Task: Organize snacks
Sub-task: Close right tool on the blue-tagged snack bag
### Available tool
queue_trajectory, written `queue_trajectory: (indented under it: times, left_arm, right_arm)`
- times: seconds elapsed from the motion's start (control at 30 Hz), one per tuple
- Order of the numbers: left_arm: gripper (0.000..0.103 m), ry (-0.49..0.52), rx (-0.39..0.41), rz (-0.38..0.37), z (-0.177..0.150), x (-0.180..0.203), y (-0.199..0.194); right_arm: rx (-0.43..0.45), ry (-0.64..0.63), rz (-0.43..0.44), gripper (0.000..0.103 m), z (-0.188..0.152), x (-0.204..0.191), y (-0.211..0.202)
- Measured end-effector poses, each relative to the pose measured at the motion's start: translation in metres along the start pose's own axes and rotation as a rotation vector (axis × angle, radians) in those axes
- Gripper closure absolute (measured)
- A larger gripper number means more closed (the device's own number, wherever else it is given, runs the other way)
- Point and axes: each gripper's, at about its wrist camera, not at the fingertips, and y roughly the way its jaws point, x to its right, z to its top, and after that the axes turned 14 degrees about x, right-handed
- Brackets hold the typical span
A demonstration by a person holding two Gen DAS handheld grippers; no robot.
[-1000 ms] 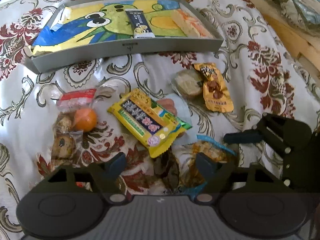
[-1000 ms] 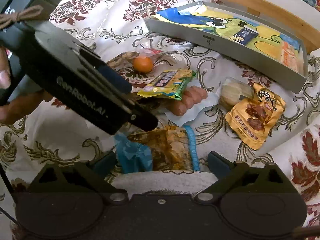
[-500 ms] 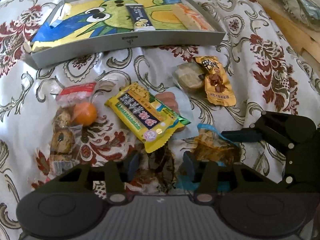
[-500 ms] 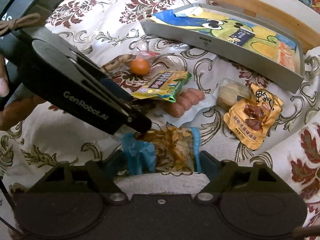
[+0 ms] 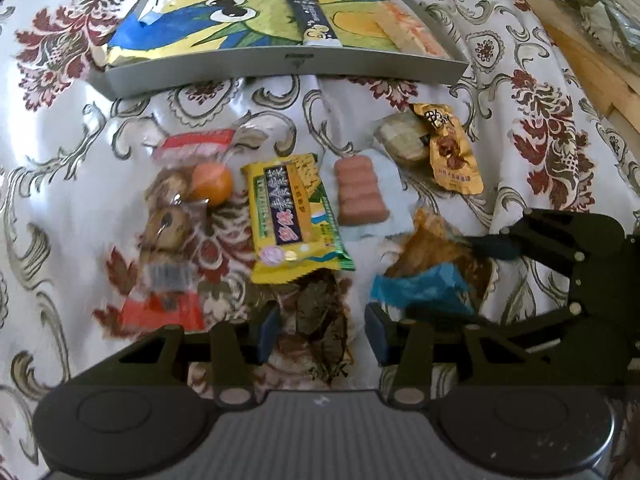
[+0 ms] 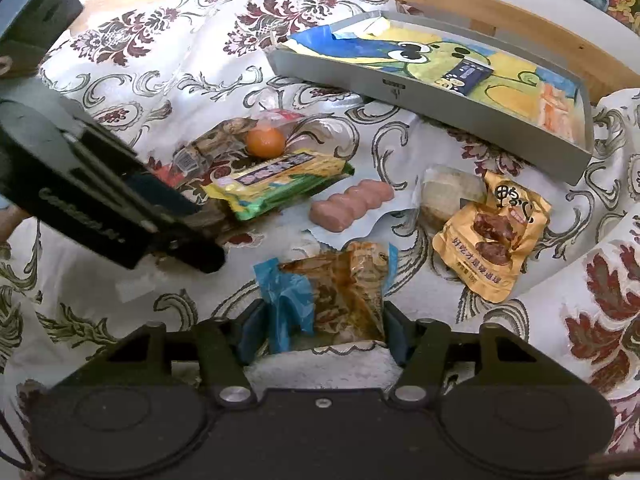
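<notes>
My left gripper [image 5: 321,332] is shut on a dark leafy snack packet [image 5: 320,312] whose far end lies under a yellow packet [image 5: 288,216]. My right gripper [image 6: 322,332] is shut on a blue and orange snack packet [image 6: 336,292], its pads pressing both sides. In the left wrist view that packet [image 5: 432,268] sits at the right. A grey tray [image 5: 280,68] with a cartoon liner stands at the back and holds a dark blue bar [image 5: 314,20] and an orange-white packet [image 5: 416,34]. The right wrist view shows the tray [image 6: 400,88] at the upper right.
On the flowered cloth lie pink sausages [image 5: 360,196], a golden packet [image 5: 454,156], a wrapped round cake [image 5: 400,142], an orange [image 5: 212,184] and a cookie bag [image 5: 168,220]. A wooden edge [image 6: 500,4] runs behind the tray. The left gripper's body [image 6: 100,200] crosses the right wrist view.
Both grippers have narrowed from wide open onto their packets. The yellow packet has turned more upright over the dark packet. The left wrist view has shifted a little.
</notes>
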Motion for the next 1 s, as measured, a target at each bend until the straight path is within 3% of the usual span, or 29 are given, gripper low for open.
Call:
queue_trajectory:
  times: [0.37,0.7,1.0]
  left_arm:
    - [0.053,-0.068,-0.020,-0.018,-0.009,-0.005,-0.016]
    - [0.053,-0.125,-0.037,-0.038,-0.018,-0.009,-0.033]
    - [0.053,-0.146,-0.025,-0.038,-0.021,-0.011,-0.042]
  right_arm:
    - [0.028,0.002,-0.044,0.050,0.001,-0.006,0.002]
    - [0.041,-0.106,-0.036,0.061,0.004,-0.026,-0.006]
    - [0.045,-0.082,-0.035,0.069,0.005,-0.029,-0.009]
